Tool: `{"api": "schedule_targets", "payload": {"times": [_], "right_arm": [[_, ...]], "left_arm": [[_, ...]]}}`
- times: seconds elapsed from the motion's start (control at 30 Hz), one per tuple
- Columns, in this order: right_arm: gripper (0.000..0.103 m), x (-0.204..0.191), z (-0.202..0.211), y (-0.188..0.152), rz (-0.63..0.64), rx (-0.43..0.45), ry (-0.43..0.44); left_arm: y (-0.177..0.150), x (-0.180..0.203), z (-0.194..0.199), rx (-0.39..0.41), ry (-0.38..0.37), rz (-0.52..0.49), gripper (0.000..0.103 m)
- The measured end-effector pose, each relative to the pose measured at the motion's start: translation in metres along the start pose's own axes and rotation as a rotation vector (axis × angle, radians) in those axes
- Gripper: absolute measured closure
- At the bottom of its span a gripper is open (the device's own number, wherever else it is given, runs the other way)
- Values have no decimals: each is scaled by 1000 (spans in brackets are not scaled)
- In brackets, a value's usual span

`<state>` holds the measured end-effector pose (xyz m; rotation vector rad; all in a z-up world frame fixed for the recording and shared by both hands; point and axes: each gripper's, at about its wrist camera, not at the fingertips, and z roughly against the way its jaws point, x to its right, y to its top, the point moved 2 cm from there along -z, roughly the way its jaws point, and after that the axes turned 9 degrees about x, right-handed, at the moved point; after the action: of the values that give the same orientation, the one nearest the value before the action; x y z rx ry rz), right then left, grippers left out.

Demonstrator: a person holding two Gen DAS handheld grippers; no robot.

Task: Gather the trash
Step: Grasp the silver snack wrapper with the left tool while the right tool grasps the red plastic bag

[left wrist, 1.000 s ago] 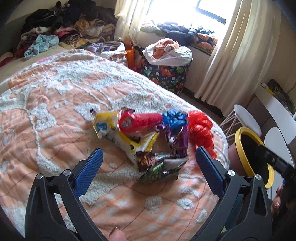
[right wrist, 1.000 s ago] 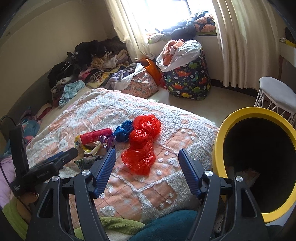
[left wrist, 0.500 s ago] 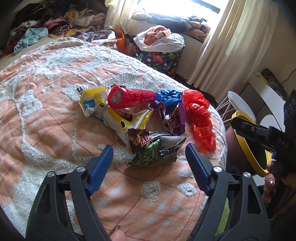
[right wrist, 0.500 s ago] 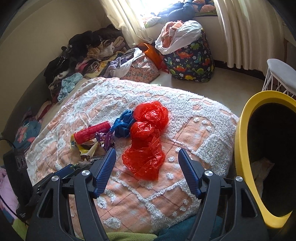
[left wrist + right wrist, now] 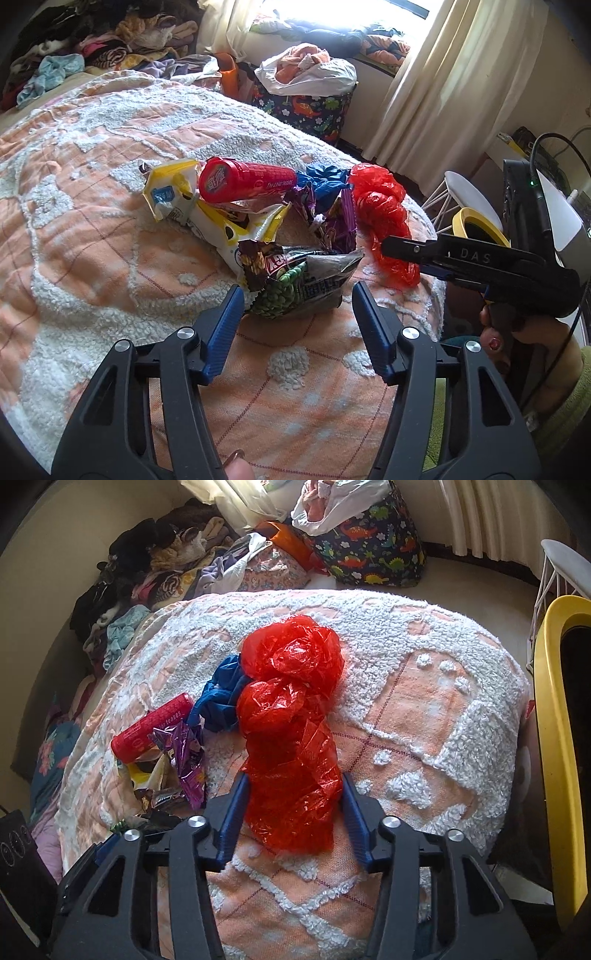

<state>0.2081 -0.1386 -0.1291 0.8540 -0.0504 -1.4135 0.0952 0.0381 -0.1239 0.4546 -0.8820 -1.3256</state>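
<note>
Bed [image 5: 92,206], covered by an orange-and-white tufted quilt, carries all the trash. Yellow-rimmed bin [image 5: 554,738] stands off the bed's edge at 3 o'clock in the right wrist view. Dinosaur-print laundry bag [image 5: 373,554] sits on the floor at 12 o'clock. Red plastic bag [image 5: 291,731], crumpled, lies on the quilt; its near end sits between the fingers of the right claw [image 5: 291,812], which stand apart on either side of it, close to the plastic. Snack wrapper pile [image 5: 295,273] lies at 9 o'clock from the red bag, with a red cylindrical tube [image 5: 247,179] on top. Left claw [image 5: 297,328] is spread wide, just short of the green-pea wrapper [image 5: 288,295].
</note>
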Motion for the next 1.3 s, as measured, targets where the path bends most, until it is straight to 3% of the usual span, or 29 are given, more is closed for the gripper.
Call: {"api": "schedule_targets", "payload": {"times": [0.07, 0.17, 0.3, 0.47, 0.8, 0.83, 1.3], "right_arm": [[87, 2, 0, -2, -12, -2, 18], [91, 7, 5, -4, -35, 3, 37], [92, 7, 14, -7, -34, 24, 39], [92, 7, 27, -9, -19, 51, 39], [92, 2, 49, -17, 50, 79, 37], [92, 1, 51, -17, 55, 81, 37], [92, 3, 81, -19, 75, 132, 46]], "left_arm": [[0, 0, 0, -2, 1, 1, 55], [-1, 2, 0, -5, 1, -7, 59], [-2, 5, -1, -10, 2, -22, 62], [-3, 7, -2, -18, 1, -35, 74], [-6, 18, -3, -24, -12, -90, 84], [-6, 20, -3, -25, -15, -98, 91], [-1, 46, 9, 14, -43, -172, 98]]}}
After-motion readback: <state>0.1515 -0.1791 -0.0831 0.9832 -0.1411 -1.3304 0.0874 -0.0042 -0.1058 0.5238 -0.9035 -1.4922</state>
